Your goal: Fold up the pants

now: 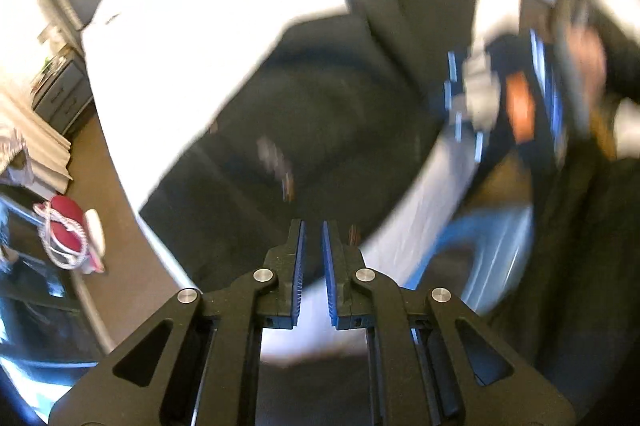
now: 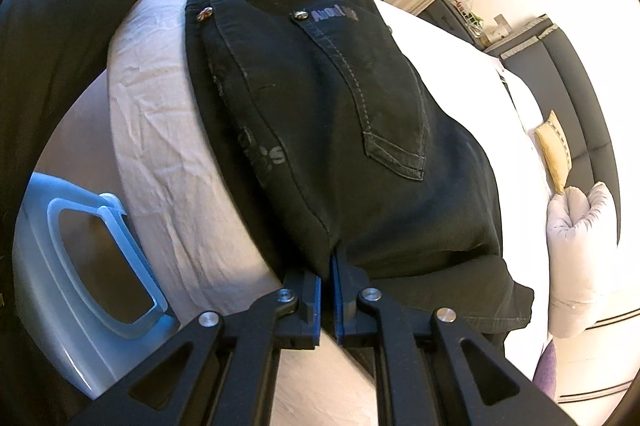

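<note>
My right tongs (image 2: 328, 280) are clamped on a fold of the pants (image 2: 320, 114), the pads pressed together with black denim pinched between them right at the tips. From there the pants run straight away from me along the bed (image 2: 168, 130): back pocket up, the waistband at the far end, the dark cloth lying on the pale sheet. So the long axis lies in line with the right tongs, not across them, and whatever I pull with this hand will travel along that line toward the waistband.

My left tongs (image 1: 314, 246) hold nothing; the blue pads stand slightly apart with a clear gap, hovering above the near edge of the pants (image 1: 304, 114). In this blurred view the cloth spreads ahead and to the right, with one narrower strip reaching toward the far side of the bed (image 1: 168, 38). The right tongs (image 1: 480, 106) show as a smear off to the right, at the side edge of the pants.

I judge the right hand is the one placed to carry the fold, since it already grips cloth; the left is free and close enough to pin or catch the near edge. I cannot tell from the blur which part of the pants lies beneath the left tongs
</note>
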`<state>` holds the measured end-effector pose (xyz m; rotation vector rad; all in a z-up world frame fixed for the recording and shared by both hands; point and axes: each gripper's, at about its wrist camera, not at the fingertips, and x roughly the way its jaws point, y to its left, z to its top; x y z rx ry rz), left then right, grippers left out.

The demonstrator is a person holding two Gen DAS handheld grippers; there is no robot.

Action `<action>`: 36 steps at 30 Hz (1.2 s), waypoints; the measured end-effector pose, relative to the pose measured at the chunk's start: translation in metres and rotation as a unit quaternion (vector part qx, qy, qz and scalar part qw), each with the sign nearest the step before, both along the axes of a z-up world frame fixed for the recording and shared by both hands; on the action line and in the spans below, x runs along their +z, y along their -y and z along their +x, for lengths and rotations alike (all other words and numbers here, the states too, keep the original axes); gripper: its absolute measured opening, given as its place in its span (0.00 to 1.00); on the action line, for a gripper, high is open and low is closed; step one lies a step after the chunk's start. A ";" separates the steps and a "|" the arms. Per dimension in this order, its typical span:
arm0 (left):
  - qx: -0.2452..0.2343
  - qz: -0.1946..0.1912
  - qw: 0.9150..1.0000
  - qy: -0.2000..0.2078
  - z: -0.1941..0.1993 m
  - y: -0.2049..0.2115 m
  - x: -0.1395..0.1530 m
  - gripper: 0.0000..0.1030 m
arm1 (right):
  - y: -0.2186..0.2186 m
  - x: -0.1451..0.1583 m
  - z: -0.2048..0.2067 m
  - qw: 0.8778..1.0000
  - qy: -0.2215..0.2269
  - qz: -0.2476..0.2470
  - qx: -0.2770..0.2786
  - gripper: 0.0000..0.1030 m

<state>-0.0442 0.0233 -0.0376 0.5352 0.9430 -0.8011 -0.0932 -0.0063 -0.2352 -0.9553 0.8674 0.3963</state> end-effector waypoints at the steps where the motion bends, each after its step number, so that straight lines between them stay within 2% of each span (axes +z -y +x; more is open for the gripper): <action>1: 0.009 -0.028 1.000 0.001 0.007 0.009 0.005 0.08 | 0.000 0.000 0.000 1.000 0.002 0.000 -0.002 0.08; 2: 0.017 -0.048 0.999 0.000 0.015 0.021 0.005 0.08 | 0.000 0.000 0.000 1.000 0.004 0.002 -0.005 0.09; 4: 0.021 -0.064 0.998 0.002 0.026 0.048 -0.005 0.08 | 0.000 0.001 -0.001 1.000 0.006 0.010 -0.013 0.09; 6: 0.024 -0.069 0.997 -0.025 0.038 0.077 -0.029 0.08 | 0.003 0.001 -0.001 0.999 0.010 0.023 -0.023 0.09; 7: 0.025 -0.056 0.997 -0.039 0.042 0.089 -0.047 0.08 | 0.004 0.002 -0.002 0.999 0.014 0.029 -0.027 0.10; 9: 0.033 0.003 0.997 -0.075 0.046 0.107 -0.092 0.08 | 0.007 0.002 -0.003 0.999 0.015 0.035 -0.038 0.13; 11: 0.052 -0.022 0.997 -0.061 0.044 0.103 -0.102 0.08 | 0.011 0.003 -0.006 0.997 0.016 0.049 -0.049 0.15; 13: 0.078 -0.049 0.992 -0.090 0.051 0.094 -0.100 0.08 | 0.018 0.010 -0.011 0.996 0.021 0.068 -0.057 0.22; 15: 0.087 -0.054 0.989 -0.104 0.056 0.090 -0.100 0.08 | 0.034 0.026 -0.011 0.990 0.007 0.117 -0.074 0.59; 16: 0.085 -0.050 0.990 -0.101 0.058 0.092 -0.101 0.08 | 0.049 0.038 -0.008 0.983 0.000 0.159 -0.090 0.63; 17: 0.085 -0.046 0.990 -0.099 0.057 0.093 -0.101 0.08 | 0.074 0.054 -0.001 0.969 0.001 0.215 -0.125 0.64; 18: 0.086 -0.042 0.991 -0.097 0.056 0.093 -0.102 0.08 | 0.092 0.064 0.006 0.956 0.002 0.250 -0.152 0.64; 19: 0.089 -0.039 0.991 -0.097 0.058 0.095 -0.101 0.08 | 0.120 0.076 0.017 0.934 0.002 0.299 -0.194 0.64; 21: 0.092 -0.039 0.990 -0.097 0.058 0.098 -0.103 0.08 | 0.193 0.095 0.042 0.860 0.003 0.423 -0.284 0.64; 22: 0.095 -0.041 0.990 -0.099 0.054 0.099 -0.107 0.08 | 0.232 0.100 0.053 0.813 0.010 0.486 -0.321 0.64; 23: 0.098 -0.044 0.989 -0.103 0.054 0.099 -0.108 0.08 | 0.255 0.102 0.060 0.782 0.015 0.523 -0.340 0.64; 24: 0.100 -0.046 0.988 -0.107 0.055 0.098 -0.109 0.08 | 0.288 0.102 0.069 0.737 0.020 0.570 -0.363 0.64; 25: 0.102 -0.046 0.988 -0.108 0.055 0.098 -0.110 0.08 | 0.314 0.098 0.078 0.700 0.020 0.604 -0.380 0.64; 27: 0.104 -0.043 0.988 -0.109 0.054 0.097 -0.111 0.08 | 0.366 0.083 0.099 0.619 0.024 0.663 -0.421 0.64; 28: 0.105 -0.042 0.988 -0.108 0.052 0.095 -0.111 0.08 | 0.386 0.073 0.108 0.587 0.023 0.681 -0.438 0.64; 30: 0.106 -0.039 0.988 -0.109 0.051 0.093 -0.111 0.08 | 0.424 0.047 0.125 0.514 0.015 0.712 -0.478 0.56; 32: 0.109 -0.038 0.987 -0.115 0.053 0.094 -0.111 0.08 | 0.449 0.024 0.138 0.458 0.011 0.734 -0.501 0.52; 33: 0.111 -0.038 0.986 -0.117 0.055 0.094 -0.111 0.08 | 0.458 0.013 0.144 0.436 0.010 0.744 -0.506 0.51; 35: 0.112 -0.037 0.986 -0.121 0.057 0.094 -0.113 0.08 | 0.467 -0.004 0.154 0.406 0.001 0.751 -0.521 0.50; 36: 0.113 -0.037 0.985 -0.123 0.058 0.093 -0.113 0.08 | 0.469 -0.013 0.161 0.395 -0.010 0.754 -0.524 0.49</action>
